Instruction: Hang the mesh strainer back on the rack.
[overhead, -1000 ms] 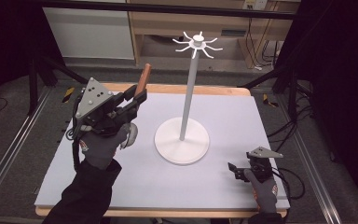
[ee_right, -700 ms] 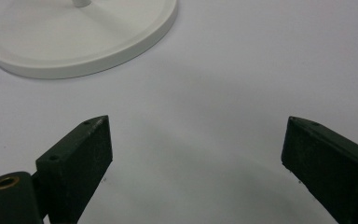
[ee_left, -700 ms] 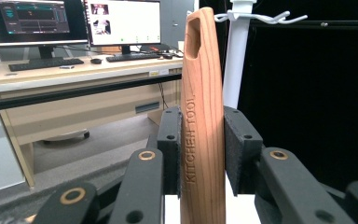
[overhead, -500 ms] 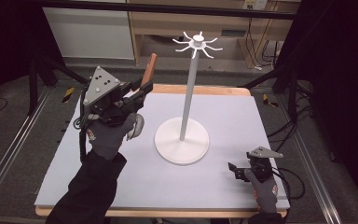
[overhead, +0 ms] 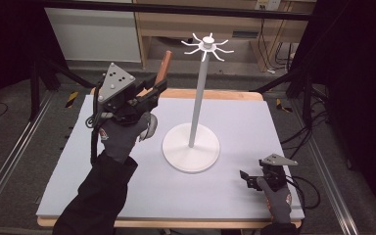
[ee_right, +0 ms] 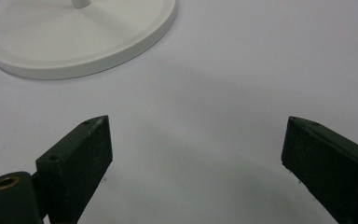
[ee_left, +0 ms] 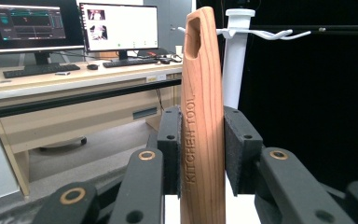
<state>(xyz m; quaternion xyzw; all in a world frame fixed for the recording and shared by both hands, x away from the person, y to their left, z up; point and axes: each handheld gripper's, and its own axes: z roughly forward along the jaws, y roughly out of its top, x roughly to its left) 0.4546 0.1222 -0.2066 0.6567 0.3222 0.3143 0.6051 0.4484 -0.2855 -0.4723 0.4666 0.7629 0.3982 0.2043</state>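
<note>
A wooden kitchen tool, with a slot hole near its top end, stands almost upright in my left gripper, which is shut on its handle. It is held high over the table's far left. Just right of it is a white stand on a round base. The stand's hooks are at about the level of the tool's top, slightly beyond it. My right gripper rests open on the mat at the front right, with nothing between its jaws.
A pale grey mat covers the wooden table. A desk with two monitors and a keyboard stands behind. Metal rails run along the floor at both sides, and a black bar crosses above the far edge.
My left gripper has risen and moved toward the stand with the wooden tool in it, carrying the tool's top end closer to the hooks. The right gripper has stayed still.
</note>
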